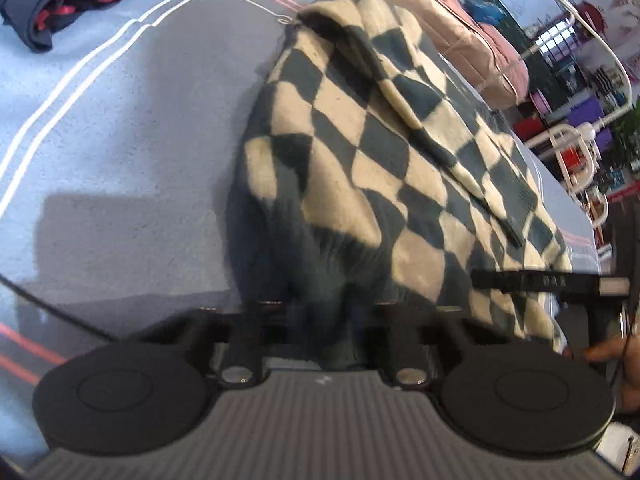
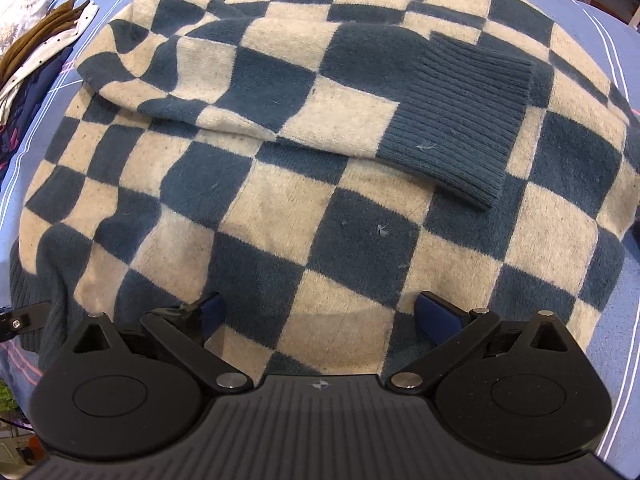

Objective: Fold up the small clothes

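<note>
Left gripper [image 1: 320,308] clamped the checkered sweater's [image 2: 320,184] hem at 6 o'clock, likely for folding; right gripper [image 2: 318,316] hovered, jaws apart, over its lower edge.

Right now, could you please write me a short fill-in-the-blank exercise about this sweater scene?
1. The sweater has a ____ pattern in dark blue and cream.
2. A sleeve lies folded ____ the sweater's body.
3. The right gripper has its jaws ____.
4. The sleeve ends in a ribbed ____.

Answers: checkered; across; open; cuff
</note>
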`<state>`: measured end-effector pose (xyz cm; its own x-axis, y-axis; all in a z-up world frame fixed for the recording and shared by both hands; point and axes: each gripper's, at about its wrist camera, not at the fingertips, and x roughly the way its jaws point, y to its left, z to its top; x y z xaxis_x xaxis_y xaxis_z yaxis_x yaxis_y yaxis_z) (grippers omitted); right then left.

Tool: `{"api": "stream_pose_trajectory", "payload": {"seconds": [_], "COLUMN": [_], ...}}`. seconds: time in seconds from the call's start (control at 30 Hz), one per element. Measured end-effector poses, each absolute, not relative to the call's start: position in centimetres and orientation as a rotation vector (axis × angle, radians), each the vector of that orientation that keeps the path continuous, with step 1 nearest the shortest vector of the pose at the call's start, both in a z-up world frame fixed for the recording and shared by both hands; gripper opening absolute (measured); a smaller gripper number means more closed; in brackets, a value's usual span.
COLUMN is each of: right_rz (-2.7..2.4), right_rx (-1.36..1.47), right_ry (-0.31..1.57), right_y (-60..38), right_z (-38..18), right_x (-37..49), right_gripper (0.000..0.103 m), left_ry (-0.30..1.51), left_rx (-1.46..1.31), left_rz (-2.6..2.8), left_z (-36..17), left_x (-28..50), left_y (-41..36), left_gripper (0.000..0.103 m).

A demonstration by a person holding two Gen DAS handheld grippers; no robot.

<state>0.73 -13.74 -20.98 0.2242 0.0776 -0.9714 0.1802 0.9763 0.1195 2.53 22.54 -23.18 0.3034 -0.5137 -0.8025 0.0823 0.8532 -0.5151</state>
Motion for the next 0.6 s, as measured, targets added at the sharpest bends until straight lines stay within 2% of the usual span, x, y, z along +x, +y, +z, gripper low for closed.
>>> {"api": "stream_pose_trajectory", "payload": {"seconds": [0.2,0.33,0.43,0.47,0.5,0.53,0.57,0.6], "right_rz": [-0.072,-0.08,-0.095,-0.115,-0.132,-0.148,-0.17,-0.198], "right_rx": [0.267,0.311,0.303,0.3,0.305,0.317,0.335,0.354], "right_ry": [1.356,1.348,1.342,1.326,1.297,1.266,1.241,1.221], "right_y": [-14.5,-15.4,-16.0,-16.2,-16.6,-17.1,-17.8,-18.7], "right_z": [-20.5,-20.2,-19.3,-18.6,-17.7,-16.8,-16.0,-15.3], "right_x": [1.0,0.7,0.7,0.5,0.1,-0.5,-1.1,-1.7], "right_gripper": [0.103,0.103,0.103,0.103,0.103,0.103,0.103,0.103], "left_ry": [1.132,1.23,1.317,1.315,1.3,1.28,1.249,1.208], "left_rx": [-0.377,-0.278,-0.154,-0.135,-0.123,-0.096,-0.057,-0.026], "left_rz": [-0.365,-0.384,-0.344,-0.333,-0.311,-0.271,-0.237,-0.254], "left_z": [-18.4,-18.4,-19.6,-19.5,-18.9,-18.1,-17.2,-16.1], "left_x": [1.6,0.9,1.1,1.3,1.5,1.7,2.1,2.4], "left_y": [25.4,27.9,27.8,27.8,27.9,27.7,27.2,26.5], "left_gripper": [0.008,0.009,0.016,0.028,0.053,0.068,0.091,0.096]}}
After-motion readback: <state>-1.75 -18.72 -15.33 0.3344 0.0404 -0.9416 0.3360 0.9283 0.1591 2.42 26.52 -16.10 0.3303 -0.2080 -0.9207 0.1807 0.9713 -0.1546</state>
